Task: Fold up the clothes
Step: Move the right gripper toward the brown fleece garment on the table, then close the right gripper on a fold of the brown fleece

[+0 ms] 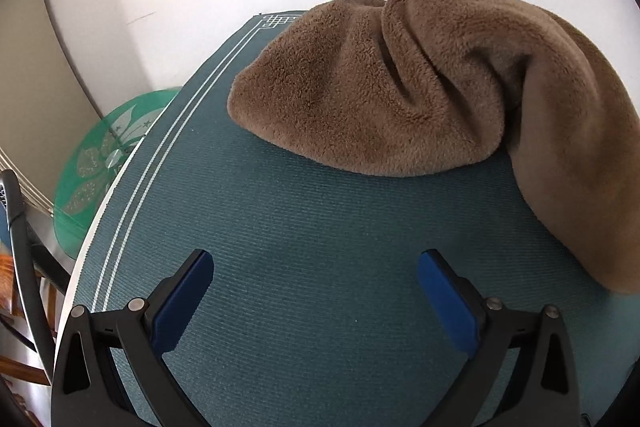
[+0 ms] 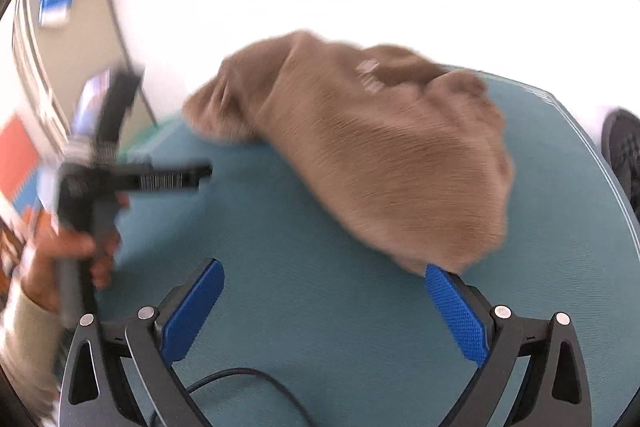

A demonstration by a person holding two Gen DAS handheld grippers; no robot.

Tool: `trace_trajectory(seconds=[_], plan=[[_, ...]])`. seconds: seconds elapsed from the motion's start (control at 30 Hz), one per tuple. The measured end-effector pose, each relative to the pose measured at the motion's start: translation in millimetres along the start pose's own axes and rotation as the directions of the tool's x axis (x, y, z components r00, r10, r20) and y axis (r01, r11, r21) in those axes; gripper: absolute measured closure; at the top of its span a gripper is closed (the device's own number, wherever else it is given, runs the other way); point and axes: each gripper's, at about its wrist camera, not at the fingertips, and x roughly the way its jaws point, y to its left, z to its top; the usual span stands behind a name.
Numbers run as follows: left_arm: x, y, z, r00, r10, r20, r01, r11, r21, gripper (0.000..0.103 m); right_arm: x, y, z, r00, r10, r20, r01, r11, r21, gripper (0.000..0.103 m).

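A brown fleece garment (image 1: 400,87) lies crumpled in a heap on the teal mat (image 1: 300,227). In the left wrist view it fills the far and right side, with one fold trailing down the right edge. My left gripper (image 1: 316,263) hovers open over bare mat, short of the heap. The right wrist view is motion-blurred: the same garment (image 2: 380,155) sits ahead and to the right. My right gripper (image 2: 324,271) is open, its right fingertip (image 2: 436,275) at the garment's near edge with nothing between the pads. The left gripper (image 2: 176,179) shows at left, held by a hand (image 2: 68,259).
The mat has white border lines (image 1: 152,163) along its left edge, on a white table (image 1: 72,291). A green round glass disc (image 1: 100,163) sits beyond that edge. A black cable (image 2: 240,375) lies under the right gripper. A dark shoe-like object (image 2: 624,147) is at far right.
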Motion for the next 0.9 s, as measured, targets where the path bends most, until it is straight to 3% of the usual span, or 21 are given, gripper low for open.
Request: trace_trajectory(seconds=[0.1, 0.2, 0.33, 0.53, 0.9], plan=[[4.4, -1.9, -0.7, 1.000, 0.001, -0.015, 0.000, 1.000, 0.007, 0.000, 6.1, -12.9, 20.0, 0.997, 0.022, 0.074, -0.029, 0.996, 0.087, 0.001], [5.9, 0.0, -0.7, 1.000, -0.010, -0.020, 0.010, 1.000, 0.000, 0.000, 19.9, -25.5, 42.1, 0.991, -0.012, 0.132, -0.002, 0.994, 0.110, 0.001], [8.1, 3.7, -0.9, 0.999, -0.025, -0.030, 0.024, 1.000, -0.013, 0.000, 56.8, -41.3, 89.1, 0.990, -0.060, 0.124, 0.043, 0.990, 0.135, 0.001], [6.6, -0.6, 0.4, 0.999, -0.025, -0.032, 0.025, 1.000, -0.014, 0.000, 107.4, -64.1, 125.3, 0.991, -0.091, 0.103, 0.070, 0.979, 0.193, 0.001], [10.0, -1.7, 1.7, 1.000, -0.021, -0.022, 0.021, 1.000, -0.020, 0.000, 175.0, -112.2, 167.1, 0.995, -0.066, 0.070, 0.040, 0.947, 0.319, 0.001]])
